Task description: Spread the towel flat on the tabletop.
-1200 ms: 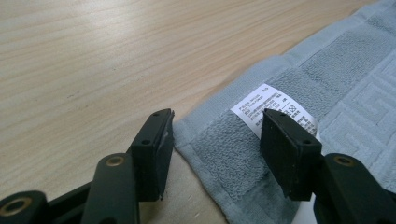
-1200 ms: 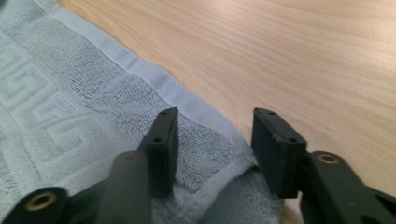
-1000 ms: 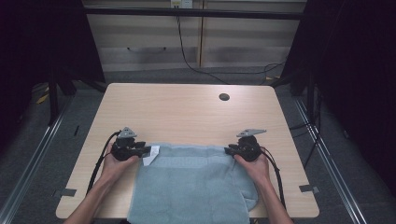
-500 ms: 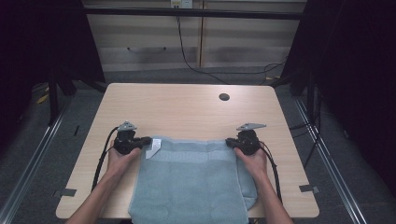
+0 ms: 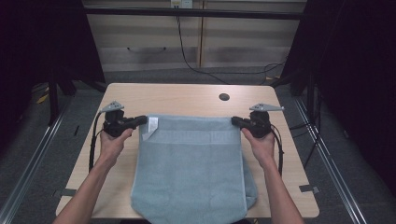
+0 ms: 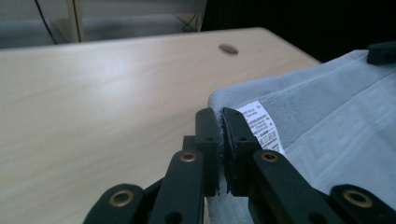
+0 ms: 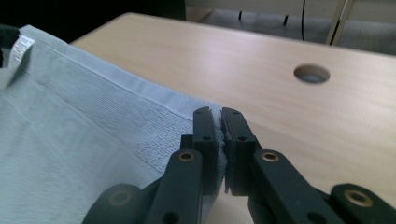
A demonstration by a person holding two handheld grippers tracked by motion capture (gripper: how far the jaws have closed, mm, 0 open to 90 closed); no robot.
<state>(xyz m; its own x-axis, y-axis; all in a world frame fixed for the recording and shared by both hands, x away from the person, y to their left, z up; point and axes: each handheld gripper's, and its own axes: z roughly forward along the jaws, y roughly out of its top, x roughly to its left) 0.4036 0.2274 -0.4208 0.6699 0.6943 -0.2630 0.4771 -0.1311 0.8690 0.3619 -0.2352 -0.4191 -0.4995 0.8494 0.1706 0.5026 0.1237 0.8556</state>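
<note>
Grey-blue towel [image 5: 189, 163] stretched flat between two claws, top edge held up off the desk [image 5: 187, 95], lower part draped down toward the near edge and over it. Left claw [image 5: 140, 121] clamped tight on the towel's top left corner, just beside the white label [image 5: 152, 124]; jaws just drawn together, cloth pinched between them, as seen along the left claw view [image 6: 219, 135] with the label [image 6: 261, 127] lying against the right-hand jaw. Right claw [image 5: 235, 121] clamped on the top right corner, jaws likewise just closing with a fold of terry caught between them [image 7: 218, 135]. Both claws pointing inward, toward each other, roughly level, one at each end of the taut top hem. Left hand [image 5: 114, 140] wrapped around its claw from below, forearm reaching in from the bottom left at a slant. Right hand [image 5: 261, 140] gripping likewise, forearm angled in from the bottom right, a mirror of the other. Grey three-cornered plates riding on top of each claw, cables looping down beside the wrists. Round hole [image 5: 224, 97] in the desk beyond the towel, well apart from it, nearer the right claw. Second layer of cloth bulging out at the towel's lower right.
</note>
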